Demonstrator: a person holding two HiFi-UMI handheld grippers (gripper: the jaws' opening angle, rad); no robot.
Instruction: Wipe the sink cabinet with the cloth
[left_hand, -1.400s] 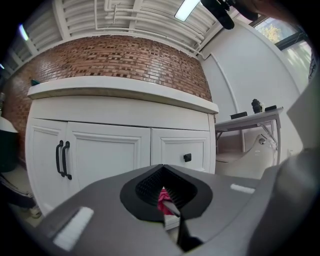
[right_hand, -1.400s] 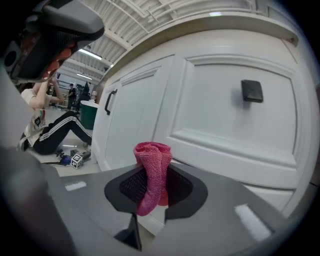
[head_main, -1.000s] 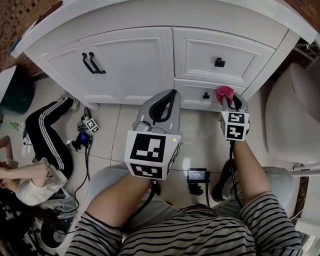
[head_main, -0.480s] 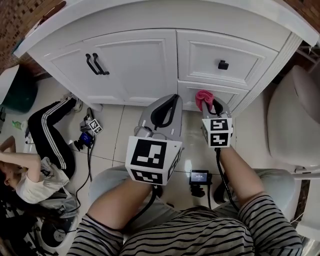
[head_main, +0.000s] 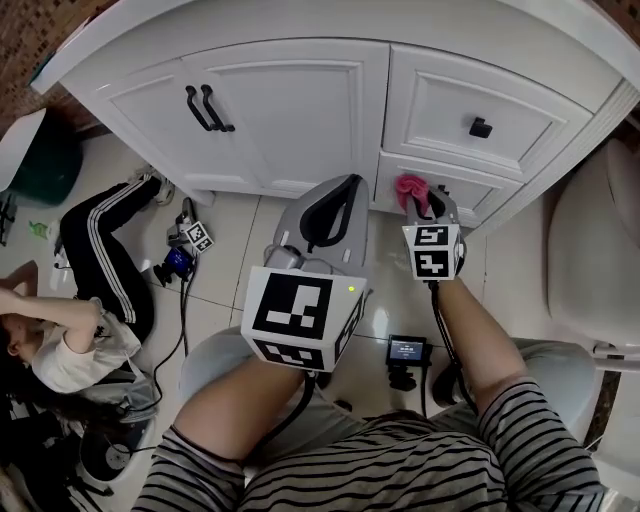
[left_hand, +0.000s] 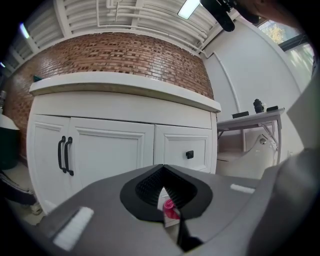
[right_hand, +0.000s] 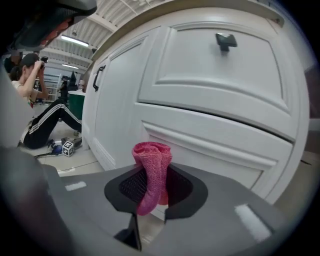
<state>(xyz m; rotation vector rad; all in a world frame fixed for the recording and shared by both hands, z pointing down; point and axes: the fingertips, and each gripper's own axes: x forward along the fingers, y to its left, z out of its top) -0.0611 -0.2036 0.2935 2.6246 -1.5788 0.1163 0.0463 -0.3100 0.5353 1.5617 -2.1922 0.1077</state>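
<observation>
Head view. White sink cabinet (head_main: 300, 110) across the top of frame, seen from steeply above. Two doors at left with paired black handles (head_main: 210, 108), both closed. Upper drawer (head_main: 470, 100) at right with a black knob (head_main: 480, 127), closed; lower drawer (head_main: 455, 190) beneath it, closed as well. Insides of all compartments hidden. Left gripper (head_main: 350, 182) held in front of the door panel, tips together, nothing between them. Right gripper (head_main: 424, 200) just beside it, closed on a pink cloth (head_main: 409, 189) bunched up at the lower drawer front. Dark green bin (head_main: 40, 170) at far left, contents not visible. Person (head_main: 80, 310) seated on the tiled floor at left; small marker cube (head_main: 201, 237) and cables near that person's shoes.

Left gripper view. Left gripper (left_hand: 162, 167) pointed at the cabinet (left_hand: 115, 140), jaws meeting at the tips, empty. Sliver of pink cloth (left_hand: 169, 209) visible low between the black pads, beyond the gripper. Brick wall above the countertop.

Right gripper view. Right gripper (right_hand: 151, 176) clamped on the cloth (right_hand: 151, 155), folded top standing up above the jaws, lower end hanging between the pads. Lower drawer (right_hand: 215, 145) directly behind the cloth; contact not discernible. Knob (right_hand: 226, 40) on the drawer above. Green bin (right_hand: 77, 102) and seated person (right_hand: 35, 115) off to the left, marker cube (right_hand: 67, 147) on the floor near them.
</observation>
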